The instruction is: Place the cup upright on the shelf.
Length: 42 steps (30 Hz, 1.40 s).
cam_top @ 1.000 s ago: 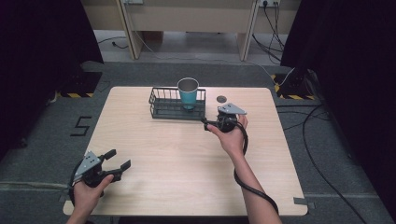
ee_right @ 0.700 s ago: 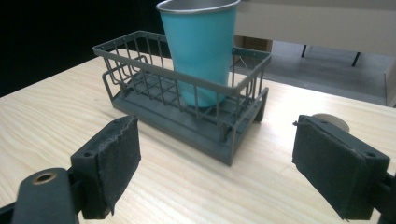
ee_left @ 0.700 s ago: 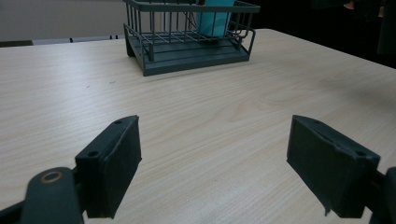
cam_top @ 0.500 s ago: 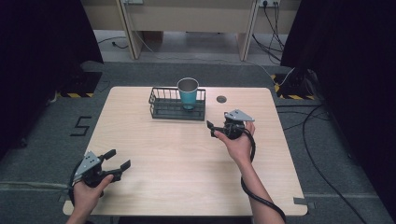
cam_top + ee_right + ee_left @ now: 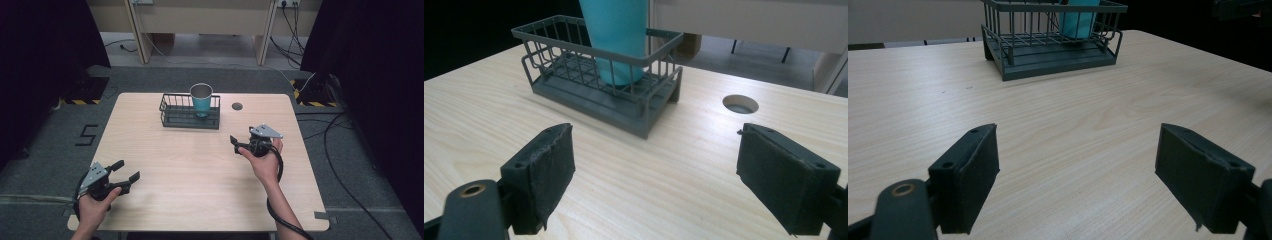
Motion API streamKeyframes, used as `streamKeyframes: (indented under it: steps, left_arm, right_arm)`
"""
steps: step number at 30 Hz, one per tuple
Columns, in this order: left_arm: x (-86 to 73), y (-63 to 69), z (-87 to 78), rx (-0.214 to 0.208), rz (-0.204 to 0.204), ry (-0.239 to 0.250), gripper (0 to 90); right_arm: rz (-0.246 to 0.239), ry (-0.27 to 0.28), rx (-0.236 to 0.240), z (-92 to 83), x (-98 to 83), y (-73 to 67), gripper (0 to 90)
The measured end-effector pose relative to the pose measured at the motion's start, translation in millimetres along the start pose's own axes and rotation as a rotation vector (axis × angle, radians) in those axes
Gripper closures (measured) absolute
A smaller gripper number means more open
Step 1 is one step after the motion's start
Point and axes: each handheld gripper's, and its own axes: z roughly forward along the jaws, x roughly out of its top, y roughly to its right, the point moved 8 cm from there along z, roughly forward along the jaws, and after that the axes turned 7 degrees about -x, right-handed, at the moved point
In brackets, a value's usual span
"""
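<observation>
A teal cup (image 5: 201,100) stands upright in the right end of a dark wire basket (image 5: 175,112) at the far middle of the table. My right gripper (image 5: 234,144) hovers open to the right of and nearer than the basket, with its jaws pointing toward it. In the right gripper view the gripper (image 5: 656,175) faces the basket (image 5: 599,90) and the cup (image 5: 616,35), well short of both. My left gripper (image 5: 128,169) is open at the front left corner. Nothing lies between the jaws of this gripper (image 5: 1078,180), and the basket (image 5: 1053,55) and cup (image 5: 1077,22) stand far ahead.
The light wooden table (image 5: 200,170) has a round cable hole (image 5: 237,106) just right of the basket, also in the right gripper view (image 5: 740,104). Dark curtains flank the table, and cables lie on the floor at the right.
My right gripper has drawn back from the basket toward the near side and slightly to the right, still open. The left gripper has stayed put.
</observation>
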Motion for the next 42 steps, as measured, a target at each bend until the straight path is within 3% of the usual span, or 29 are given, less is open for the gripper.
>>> streamKeyframes:
  steps: [25,42]
  left_arm:
    - [-0.6,0.0,0.5,0.002,0.001,-0.004,17.1]
    - [-1.0,-0.9,1.0,0.007,-0.002,-0.004,17.1]
  right_arm:
    - [0.038,-0.015,-0.055,-37.1,-35.5,24.2,16.6]
    - [0.05,0.0,-0.109,-72.1,-72.8,36.7,17.0]
